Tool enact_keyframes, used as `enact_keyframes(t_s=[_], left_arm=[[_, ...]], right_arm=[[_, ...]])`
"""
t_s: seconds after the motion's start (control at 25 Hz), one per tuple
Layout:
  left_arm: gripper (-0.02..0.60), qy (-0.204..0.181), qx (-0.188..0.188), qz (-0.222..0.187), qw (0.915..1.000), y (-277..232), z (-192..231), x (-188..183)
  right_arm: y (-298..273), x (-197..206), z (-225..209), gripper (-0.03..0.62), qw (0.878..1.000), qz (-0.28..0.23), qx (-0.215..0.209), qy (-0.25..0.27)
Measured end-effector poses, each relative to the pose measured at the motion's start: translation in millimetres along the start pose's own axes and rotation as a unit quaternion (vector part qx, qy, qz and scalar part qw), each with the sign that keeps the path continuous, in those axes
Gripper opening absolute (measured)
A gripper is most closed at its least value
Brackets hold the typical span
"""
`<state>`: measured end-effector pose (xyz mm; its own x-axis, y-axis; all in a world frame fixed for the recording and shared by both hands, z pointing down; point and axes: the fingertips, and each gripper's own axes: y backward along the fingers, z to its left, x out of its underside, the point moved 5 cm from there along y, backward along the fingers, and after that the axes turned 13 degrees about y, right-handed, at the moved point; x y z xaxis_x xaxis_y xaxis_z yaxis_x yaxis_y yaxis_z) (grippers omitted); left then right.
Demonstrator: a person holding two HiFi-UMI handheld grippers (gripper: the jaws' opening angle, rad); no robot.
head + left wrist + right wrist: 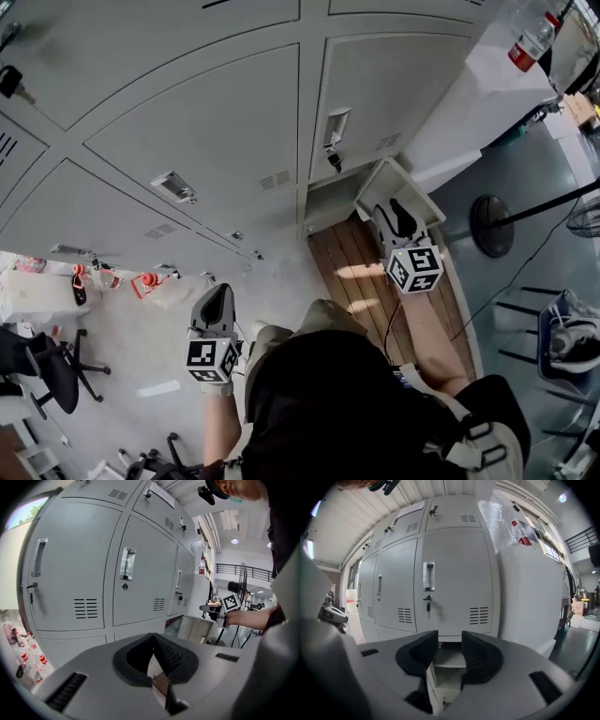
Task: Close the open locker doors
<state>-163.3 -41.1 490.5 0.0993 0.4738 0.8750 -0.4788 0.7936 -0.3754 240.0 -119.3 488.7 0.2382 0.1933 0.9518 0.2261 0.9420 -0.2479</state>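
In the right gripper view, the open compartment (449,663) was largely hidden behind the right gripper (450,639). In the head view, the open door (405,184) was partly covered by it. Print on a locker label (412,509) was too small to be read.

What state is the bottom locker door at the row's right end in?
Open: the locker door stands swung outward, and the right gripper view looks straight into the compartment at a shelf.
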Motion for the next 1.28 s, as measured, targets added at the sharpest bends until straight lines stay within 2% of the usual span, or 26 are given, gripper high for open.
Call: enact_keyframes(t_s=[0.36, 0.64, 1.28], left_arm=[[0.009, -0.022, 0.053, 0.037, 0.9977, -37, -50, 10], [0.009, -0.037, 0.083, 0.063, 0.9939, -69, -100, 19], [0.009, -0.058, 0.094, 0.113, 0.9875, -111, -143, 36]], right_arm=[[56, 51, -45, 0.153, 0.997, 0.038, 0.057, -0.027], [83, 89, -84, 0.156, 0.994, 0.066, 0.075, -0.037], [80, 162, -149, 0.173, 0.985, 0.113, 0.109, -0.065]])
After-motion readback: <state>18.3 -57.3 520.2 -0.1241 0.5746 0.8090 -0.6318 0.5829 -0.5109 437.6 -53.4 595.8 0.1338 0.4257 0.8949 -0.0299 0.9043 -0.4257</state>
